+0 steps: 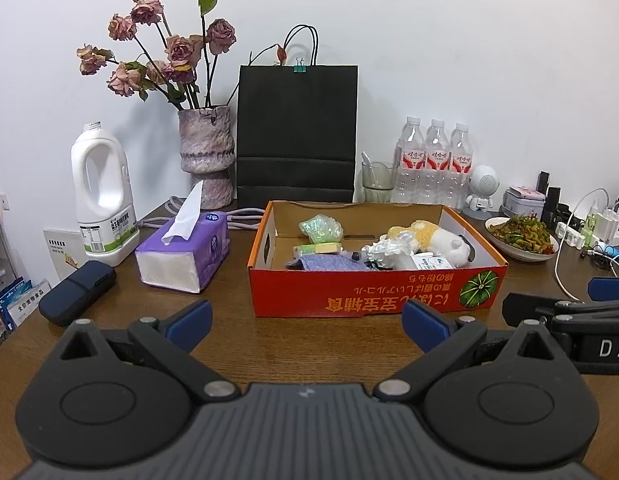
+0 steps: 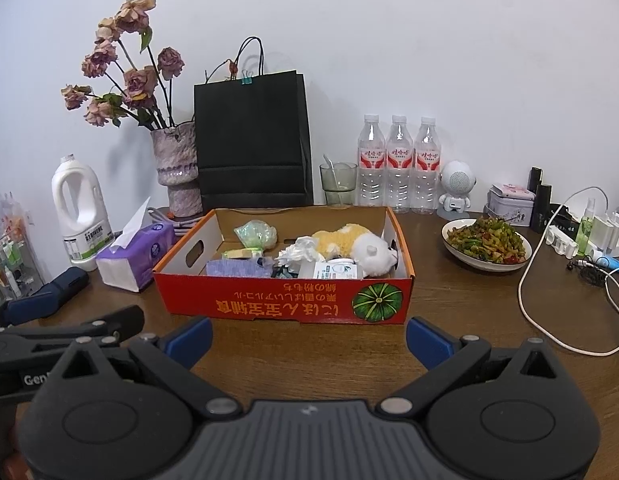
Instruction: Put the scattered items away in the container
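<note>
One red cardboard box [image 1: 373,292] sits mid-desk [image 1: 237,344], holding one plush toy [image 1: 437,240], one crumpled tissue [image 1: 383,254], one green mesh ball [image 1: 321,229] and other small items. Behind the box stand three water bottles [image 1: 437,160] and one black paper bag [image 1: 296,132]. Left hand-held gripper [image 1: 307,322] and right hand-held gripper [image 2: 309,334] hover level before the box, both with fingers apart, empty.

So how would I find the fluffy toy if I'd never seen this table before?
Look for the orange cardboard box in the middle of the wooden table, the one with a green pumpkin printed on its front. Inside it, at the right end, lies the plush toy. It is the only soft, furry thing in there, yellow with a white head, beside crumpled white paper.
</note>
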A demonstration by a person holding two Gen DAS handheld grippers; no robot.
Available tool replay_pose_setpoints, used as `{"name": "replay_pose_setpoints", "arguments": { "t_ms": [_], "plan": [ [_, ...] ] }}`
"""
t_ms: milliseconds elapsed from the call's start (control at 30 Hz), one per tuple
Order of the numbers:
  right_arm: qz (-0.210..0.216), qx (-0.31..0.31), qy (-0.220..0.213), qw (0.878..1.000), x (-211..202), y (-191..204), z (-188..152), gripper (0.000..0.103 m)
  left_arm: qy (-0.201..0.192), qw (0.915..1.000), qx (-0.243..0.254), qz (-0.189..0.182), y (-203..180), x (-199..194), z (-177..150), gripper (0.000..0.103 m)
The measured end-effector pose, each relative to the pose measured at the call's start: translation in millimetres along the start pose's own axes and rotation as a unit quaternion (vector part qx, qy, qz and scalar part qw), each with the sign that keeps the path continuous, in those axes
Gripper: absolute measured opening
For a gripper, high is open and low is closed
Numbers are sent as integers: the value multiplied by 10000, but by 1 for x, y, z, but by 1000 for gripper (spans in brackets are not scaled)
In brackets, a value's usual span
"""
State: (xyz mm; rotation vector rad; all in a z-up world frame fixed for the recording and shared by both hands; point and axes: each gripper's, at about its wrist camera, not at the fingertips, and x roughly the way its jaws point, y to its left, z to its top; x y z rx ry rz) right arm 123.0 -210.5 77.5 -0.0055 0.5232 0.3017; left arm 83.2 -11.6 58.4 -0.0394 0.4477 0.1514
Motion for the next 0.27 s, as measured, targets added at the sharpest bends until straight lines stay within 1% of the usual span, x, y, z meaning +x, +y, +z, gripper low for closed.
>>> {"name": "replay_pose_setpoints", "arguments": {
  "t_ms": [100,267],
  "plan": [
    [7,3,2,10000,0,0,0,103,-30,10000,17,0,0,0,0,103],
    [34,13,12,10000,1,-2,-1,103,-225,9997,45,-62,0,-1,-4,103]
  ]
}}
